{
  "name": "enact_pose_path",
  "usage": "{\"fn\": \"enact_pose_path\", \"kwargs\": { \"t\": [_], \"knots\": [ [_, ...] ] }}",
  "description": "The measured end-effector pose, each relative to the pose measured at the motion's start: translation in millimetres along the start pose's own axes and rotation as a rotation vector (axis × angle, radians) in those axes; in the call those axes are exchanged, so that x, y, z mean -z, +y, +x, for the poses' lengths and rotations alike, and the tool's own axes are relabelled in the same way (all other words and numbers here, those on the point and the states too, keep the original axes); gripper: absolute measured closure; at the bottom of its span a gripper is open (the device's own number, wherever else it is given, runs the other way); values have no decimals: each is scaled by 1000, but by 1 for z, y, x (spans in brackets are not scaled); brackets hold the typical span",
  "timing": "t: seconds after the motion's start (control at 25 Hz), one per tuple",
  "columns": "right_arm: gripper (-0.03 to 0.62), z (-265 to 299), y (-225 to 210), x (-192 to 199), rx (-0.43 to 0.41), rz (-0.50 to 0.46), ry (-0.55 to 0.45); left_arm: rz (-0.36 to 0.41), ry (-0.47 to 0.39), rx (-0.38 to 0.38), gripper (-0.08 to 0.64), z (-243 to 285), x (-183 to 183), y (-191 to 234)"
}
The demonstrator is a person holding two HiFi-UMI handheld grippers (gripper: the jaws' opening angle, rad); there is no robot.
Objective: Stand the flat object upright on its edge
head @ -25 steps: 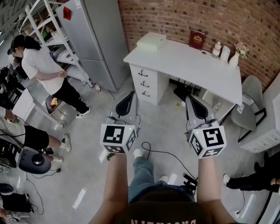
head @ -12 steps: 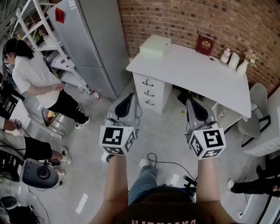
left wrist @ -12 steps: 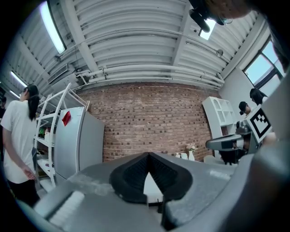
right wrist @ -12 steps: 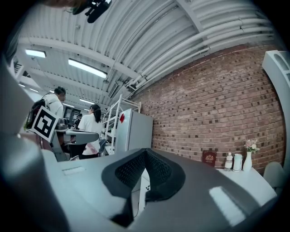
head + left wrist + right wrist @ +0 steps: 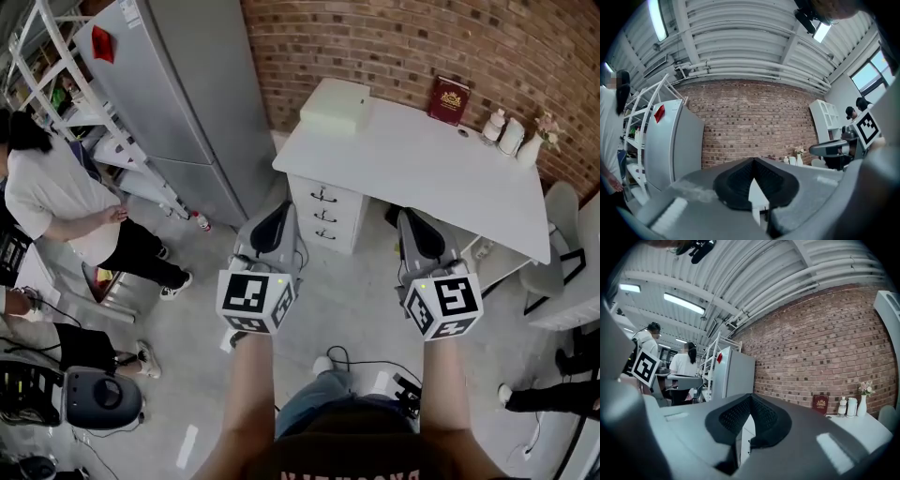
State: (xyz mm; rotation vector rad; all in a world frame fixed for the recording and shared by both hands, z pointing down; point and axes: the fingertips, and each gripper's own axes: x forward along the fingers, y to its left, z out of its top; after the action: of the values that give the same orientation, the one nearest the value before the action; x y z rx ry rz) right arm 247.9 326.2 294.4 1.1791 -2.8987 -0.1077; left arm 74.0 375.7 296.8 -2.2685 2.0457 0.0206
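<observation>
Both claws shut & empty, held level short of the desk; reach not yet made.

L gripper (image 5: 753, 160) & R gripper (image 5: 750, 396): jaws pressed together, nothing btwn them. They sit side by side over the floor (image 5: 352, 300), pointing twd the white desk (image 5: 422, 164), well apart from it. Likely target = flat white box (image 5: 336, 101), lying flat on desk's far-left corner near the brick wall (image 5: 394, 42). Red book (image 5: 448, 99) already stands vs that wall, so prob not it. Bottles & vase (image 5: 514, 137) sit at far-right end, well apart from box. To do it well, IMO: open jaws before arriving and come in level w/ desk top. Pinch one long edge w/ one claw and tip up, other claw as a stop vs sliding or flopping. Let go only once it balances.
</observation>
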Motion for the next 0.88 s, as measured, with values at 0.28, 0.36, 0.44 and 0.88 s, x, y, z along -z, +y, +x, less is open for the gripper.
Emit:
{"fn": "enact_pose_path", "kwargs": {
  "t": [0.28, 0.36, 0.44, 0.88],
  "knots": [
    [594, 37, 7, 4, 16, -4, 4, -15, -4, 32, 564, 26, 9, 32],
    [594, 45, 6, 5, 19, -7, 12, -22, -3, 38, 565, 33, 11, 38],
    [594, 54, 4, 7, 25, -4, 17, -28, -1, 44, 565, 39, 15, 44],
    [594, 130, -10, 16, 0, 8, 4, -19, 10, 21, 565, 87, 29, 91]
  ]
}}
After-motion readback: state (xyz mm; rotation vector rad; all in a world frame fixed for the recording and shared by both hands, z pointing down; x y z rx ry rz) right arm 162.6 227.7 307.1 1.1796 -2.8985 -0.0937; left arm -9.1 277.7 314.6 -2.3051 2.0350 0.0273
